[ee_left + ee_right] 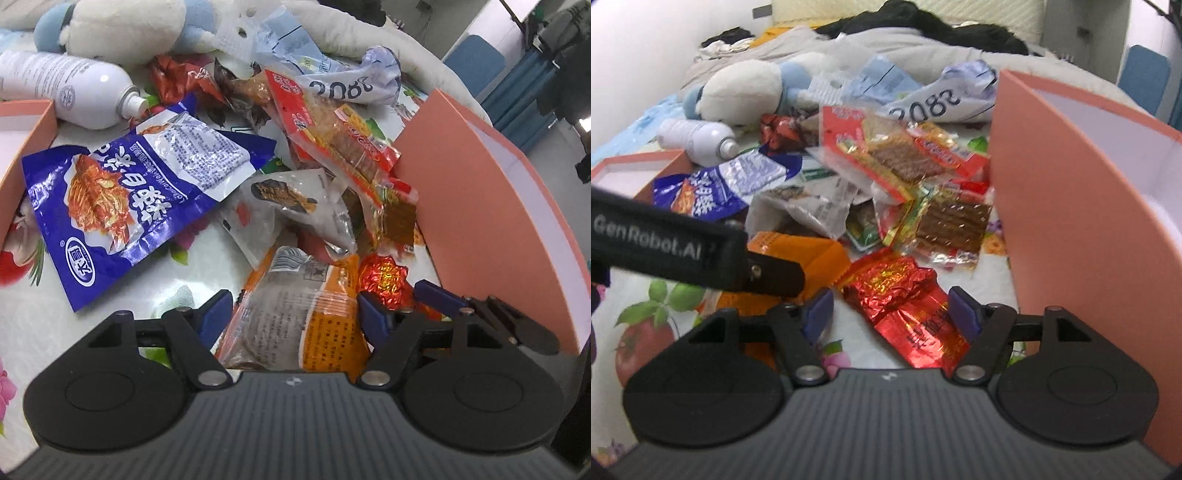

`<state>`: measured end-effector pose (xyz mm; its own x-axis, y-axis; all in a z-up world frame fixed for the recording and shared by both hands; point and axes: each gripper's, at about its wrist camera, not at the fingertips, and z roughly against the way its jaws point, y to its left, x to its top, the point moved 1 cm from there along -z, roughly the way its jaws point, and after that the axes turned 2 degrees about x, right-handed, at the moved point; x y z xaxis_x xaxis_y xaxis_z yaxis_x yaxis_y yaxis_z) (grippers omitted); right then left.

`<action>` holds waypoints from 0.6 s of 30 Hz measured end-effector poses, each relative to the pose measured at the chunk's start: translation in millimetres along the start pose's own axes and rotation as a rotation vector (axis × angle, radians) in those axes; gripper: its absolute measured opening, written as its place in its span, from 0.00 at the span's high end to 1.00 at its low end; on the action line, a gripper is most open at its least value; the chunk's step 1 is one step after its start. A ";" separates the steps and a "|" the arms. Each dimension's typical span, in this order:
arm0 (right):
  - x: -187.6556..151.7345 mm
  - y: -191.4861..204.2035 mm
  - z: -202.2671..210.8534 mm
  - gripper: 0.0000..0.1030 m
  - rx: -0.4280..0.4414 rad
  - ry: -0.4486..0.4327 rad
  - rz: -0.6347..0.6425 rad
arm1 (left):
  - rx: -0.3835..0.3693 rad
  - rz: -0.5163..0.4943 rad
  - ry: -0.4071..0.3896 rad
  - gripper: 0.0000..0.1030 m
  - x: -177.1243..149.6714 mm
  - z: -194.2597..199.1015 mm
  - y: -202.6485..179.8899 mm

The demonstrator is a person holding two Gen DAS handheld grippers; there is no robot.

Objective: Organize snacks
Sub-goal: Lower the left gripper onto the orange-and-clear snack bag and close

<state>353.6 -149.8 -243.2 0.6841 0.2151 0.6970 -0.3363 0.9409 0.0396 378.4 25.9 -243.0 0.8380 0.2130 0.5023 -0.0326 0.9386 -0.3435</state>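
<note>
A heap of snack packets lies on a flowered tablecloth. In the left wrist view my left gripper (295,314) is open, its blue pads on either side of an orange and clear packet (299,317). A blue kimchi-print bag (122,199) lies to the left and a red foil packet (386,280) just right. In the right wrist view my right gripper (892,312) is open around that red foil packet (908,306). The left gripper's black body (683,243) crosses at the left over the orange packet (809,254). Clear red-edged packets of brown strips (905,155) lie beyond.
A tall pink box (491,206) with a white inside stands at the right, also in the right wrist view (1071,206). A low pink tray (26,147) sits at the left. A white spray can (70,88), a plush toy (125,26) and crumpled wrappers lie at the back.
</note>
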 end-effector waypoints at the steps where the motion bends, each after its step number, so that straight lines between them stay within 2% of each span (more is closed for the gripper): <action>1: -0.4 -2.3 -1.6 0.30 0.019 0.008 -0.013 | 0.005 0.001 -0.004 0.28 -0.8 0.9 0.0; 3: 0.2 -1.5 -1.4 0.35 0.041 0.005 0.008 | 0.005 0.006 -0.009 0.31 -1.9 2.8 -0.5; 5: 0.1 1.5 0.3 0.55 0.059 -0.001 0.025 | 0.007 0.009 -0.019 0.34 -2.9 6.3 -1.5; 7: -0.4 6.8 3.1 0.66 0.075 -0.005 0.042 | 0.016 0.001 -0.024 0.37 -3.2 10.2 -5.4; 8: -0.6 8.9 4.7 0.70 0.072 -0.007 0.051 | 0.023 -0.010 -0.033 0.43 -3.5 13.1 -7.7; 18: -15.0 8.3 40.1 0.74 0.087 -0.021 0.037 | 0.057 0.010 -0.067 0.47 -26.0 46.4 -15.6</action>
<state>314.5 -155.7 -224.6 0.6564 0.2433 0.7141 -0.4171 0.9058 0.0748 331.8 18.3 -213.9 0.7995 0.2378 0.5515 -0.0728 0.9499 -0.3040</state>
